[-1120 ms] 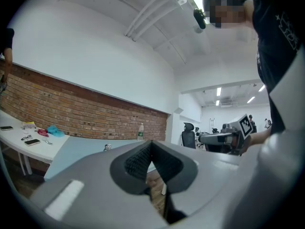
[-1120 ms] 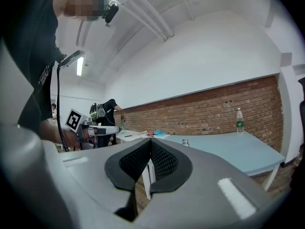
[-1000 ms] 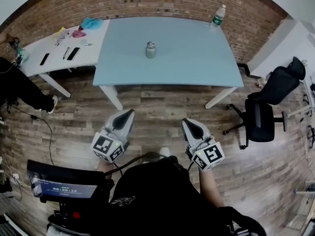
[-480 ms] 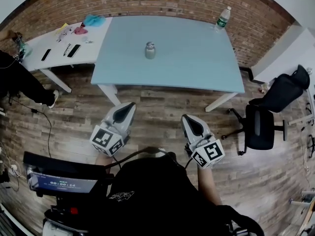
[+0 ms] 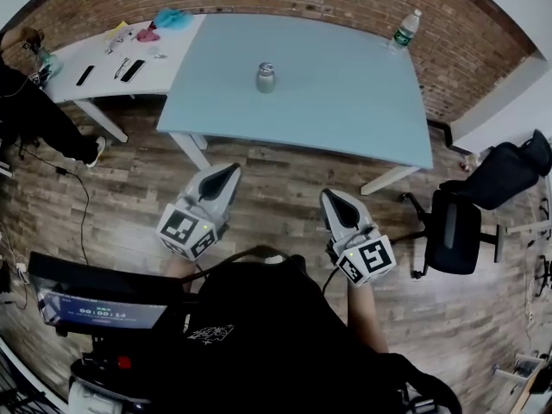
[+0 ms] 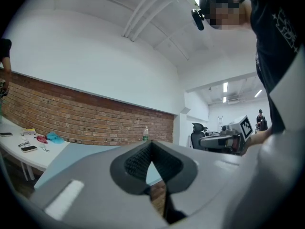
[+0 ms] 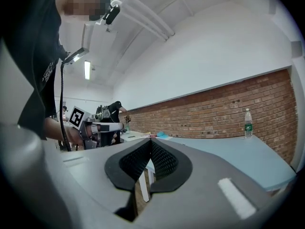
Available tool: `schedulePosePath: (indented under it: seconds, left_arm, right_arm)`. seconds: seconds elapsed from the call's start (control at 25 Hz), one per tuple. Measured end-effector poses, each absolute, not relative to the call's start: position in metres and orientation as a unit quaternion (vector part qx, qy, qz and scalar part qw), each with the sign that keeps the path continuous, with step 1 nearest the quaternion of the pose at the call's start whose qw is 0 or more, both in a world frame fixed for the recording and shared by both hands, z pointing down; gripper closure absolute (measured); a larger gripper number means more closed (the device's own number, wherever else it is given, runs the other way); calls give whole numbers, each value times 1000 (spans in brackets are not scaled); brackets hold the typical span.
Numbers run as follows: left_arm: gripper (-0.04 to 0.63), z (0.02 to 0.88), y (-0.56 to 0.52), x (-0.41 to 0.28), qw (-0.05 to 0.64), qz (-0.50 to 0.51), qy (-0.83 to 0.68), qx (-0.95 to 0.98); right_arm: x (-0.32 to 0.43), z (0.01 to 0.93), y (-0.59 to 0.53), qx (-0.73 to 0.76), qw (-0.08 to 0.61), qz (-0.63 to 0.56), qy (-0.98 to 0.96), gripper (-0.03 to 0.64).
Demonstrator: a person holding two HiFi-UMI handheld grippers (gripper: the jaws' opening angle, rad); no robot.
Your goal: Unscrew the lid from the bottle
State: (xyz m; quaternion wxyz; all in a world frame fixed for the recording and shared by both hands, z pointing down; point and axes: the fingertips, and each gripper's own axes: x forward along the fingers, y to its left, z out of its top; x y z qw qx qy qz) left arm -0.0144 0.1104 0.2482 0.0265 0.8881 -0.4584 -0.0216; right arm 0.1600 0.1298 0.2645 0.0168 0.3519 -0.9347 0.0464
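Fingers of left gripper and right gripper are closed and empty, lower centre. Open both before reaching the bottle, upper centre, on the desk.

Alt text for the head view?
A small metal bottle stands on a light blue table; the person's left gripper and right gripper, both shut and empty, are short of it. A plastic water bottle stands at its far right corner.

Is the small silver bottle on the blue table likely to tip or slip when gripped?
The small silver bottle looks squat and upright, so it probably resists tipping. Its shiny, seemingly metal wall may be rigid but slippery. Its weight cannot be told.
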Motion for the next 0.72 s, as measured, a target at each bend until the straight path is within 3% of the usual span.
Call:
schedulePosePath:
  seconds: [0.72]
  left_arm:
    - [595, 264, 87, -1, 45, -12, -466, 884]
  right_arm:
    - [173, 278, 103, 339, 22, 65, -938, 615]
